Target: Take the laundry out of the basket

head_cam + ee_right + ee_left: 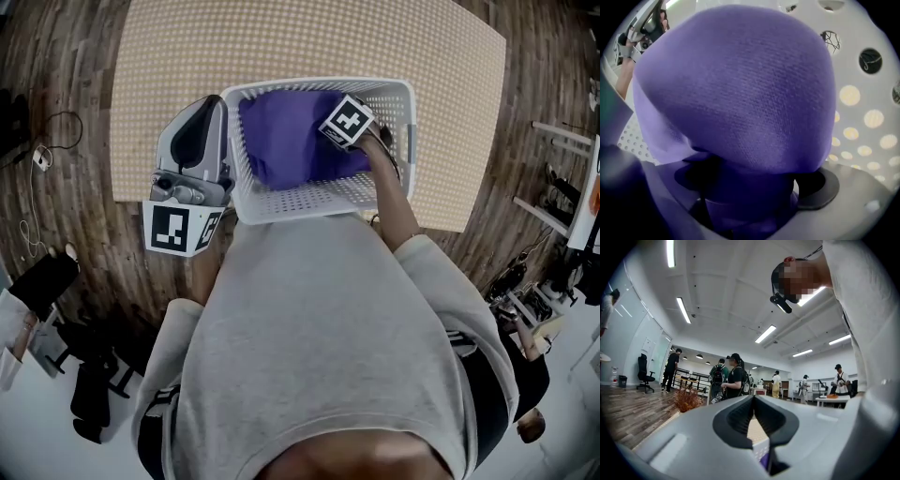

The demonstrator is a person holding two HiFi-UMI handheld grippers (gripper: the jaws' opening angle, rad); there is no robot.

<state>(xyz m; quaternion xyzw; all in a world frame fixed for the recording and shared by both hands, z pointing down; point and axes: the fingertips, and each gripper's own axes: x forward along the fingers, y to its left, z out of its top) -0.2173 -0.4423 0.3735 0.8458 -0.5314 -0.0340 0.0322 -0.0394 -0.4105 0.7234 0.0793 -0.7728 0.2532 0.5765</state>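
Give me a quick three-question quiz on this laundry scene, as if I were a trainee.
1. True or false: the purple cloth lies inside the white basket.
2. Which gripper reaches into the basket? A left, B right, C both.
3. Fill in: the basket stands on a dotted ____.
Key: 1 true. 2 B: the right gripper, jaws open round the cloth. 3 mat.

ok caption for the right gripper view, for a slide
Purple cloth bulging between wide-open jaws, with the white perforated basket wall behind it.
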